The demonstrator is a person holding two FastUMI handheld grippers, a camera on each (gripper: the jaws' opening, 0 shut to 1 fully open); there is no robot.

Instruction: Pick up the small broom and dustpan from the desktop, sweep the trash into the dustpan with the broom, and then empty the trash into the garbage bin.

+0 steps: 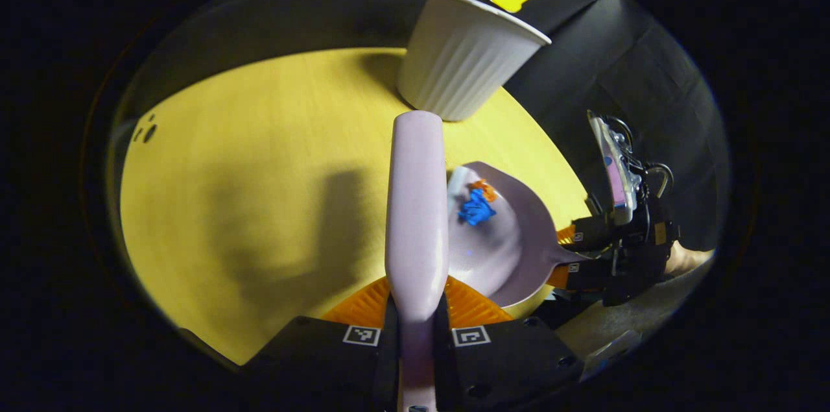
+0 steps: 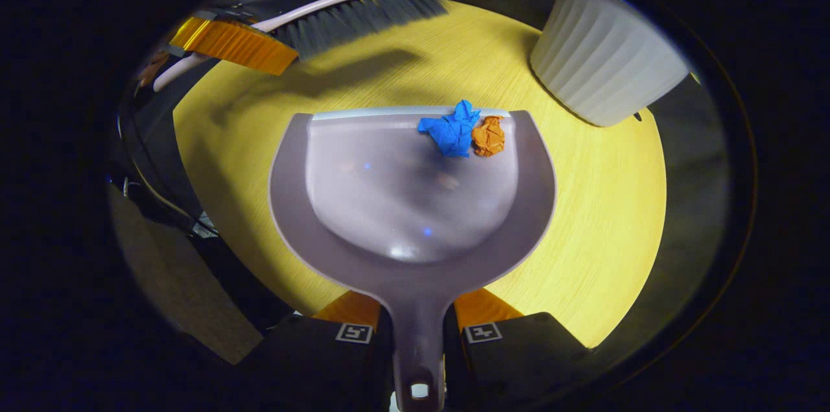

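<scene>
Your right gripper is clamped on the handle of the dustpan, and your left gripper is clamped on the handle of the broom. The yellow desktop lies under both. The white ribbed garbage bin stands ahead and to the right of the dustpan, near its front right corner but apart from it. The dustpan's long axis points forward from your right hand, so this hand is the nearer one to the bin, and I judge a swing to the right with a lift over the rim is needed. The broom is held up at the far left, out of the way. The blue paper ball and the orange paper ball touch each other at the dustpan's front lip, so they may roll off if you tilt forward early.
</scene>
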